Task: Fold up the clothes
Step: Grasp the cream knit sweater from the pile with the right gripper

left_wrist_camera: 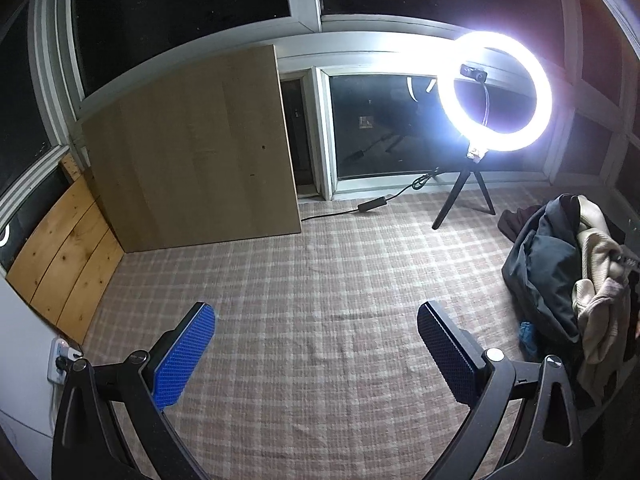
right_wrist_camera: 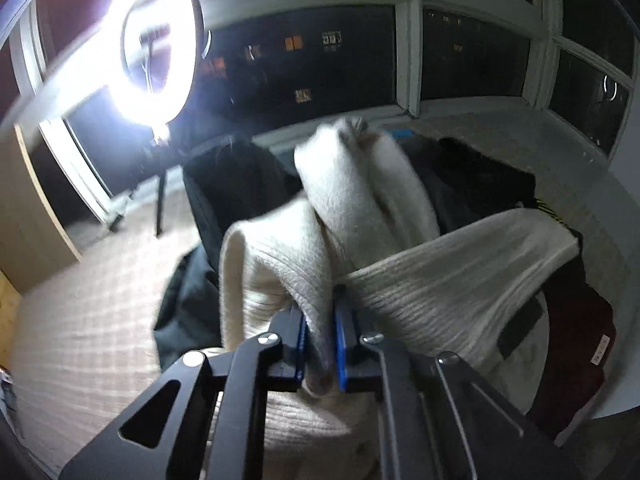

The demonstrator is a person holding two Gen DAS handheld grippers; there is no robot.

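My left gripper (left_wrist_camera: 316, 332) is open and empty, held above the plaid cloth surface (left_wrist_camera: 304, 280). A pile of clothes (left_wrist_camera: 560, 280) lies at the right, with a dark jacket (left_wrist_camera: 540, 264) and a cream knit sweater (left_wrist_camera: 600, 308) on it. My right gripper (right_wrist_camera: 322, 320) is shut on a fold of the cream knit sweater (right_wrist_camera: 420, 276) and lifts it off the pile. Dark garments (right_wrist_camera: 480, 176) lie behind and under the sweater. The right wrist view is blurred.
A lit ring light on a tripod (left_wrist_camera: 494, 92) stands at the back with its cable (left_wrist_camera: 372, 204) on the cloth. A wooden board (left_wrist_camera: 192, 152) leans on the window at the back left. Dark windows surround the area. A wall socket (left_wrist_camera: 60, 360) sits at the left.
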